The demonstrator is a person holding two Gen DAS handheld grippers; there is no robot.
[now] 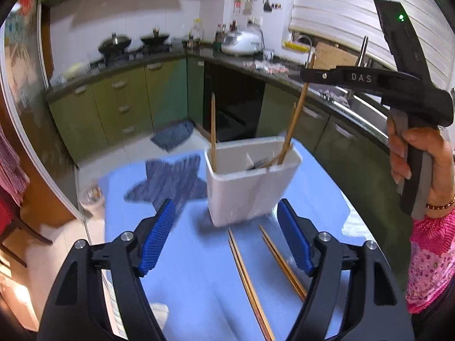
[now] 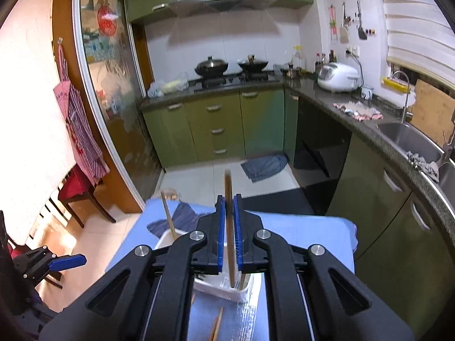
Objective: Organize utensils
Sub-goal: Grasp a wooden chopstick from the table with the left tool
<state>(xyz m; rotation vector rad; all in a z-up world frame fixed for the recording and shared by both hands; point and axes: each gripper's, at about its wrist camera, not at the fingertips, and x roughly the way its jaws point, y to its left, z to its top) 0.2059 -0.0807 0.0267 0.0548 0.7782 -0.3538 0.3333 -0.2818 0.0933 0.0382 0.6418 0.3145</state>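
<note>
A white utensil holder [image 1: 250, 182] stands on the blue table [image 1: 182, 270]. One wooden chopstick [image 1: 213, 130] stands in its left compartment and another leans in the right one. My right gripper [image 2: 229, 213] is shut on a chopstick [image 2: 228, 196] whose lower end is inside the holder [image 2: 219, 284]; in the left wrist view this gripper [image 1: 308, 74] holds the chopstick [image 1: 295, 116] above the holder. My left gripper [image 1: 227, 213] is open and empty, just in front of the holder. Two pairs of chopsticks [image 1: 247, 278] lie on the table between its fingers.
A dark blue star-shaped cloth [image 1: 170, 182] lies on the table left of the holder. Green kitchen cabinets [image 2: 216, 125], a stove with pans [image 2: 212, 66], a rice cooker [image 2: 338, 76] and a sink [image 2: 409, 139] stand beyond. A chair [image 2: 76, 190] is at the left.
</note>
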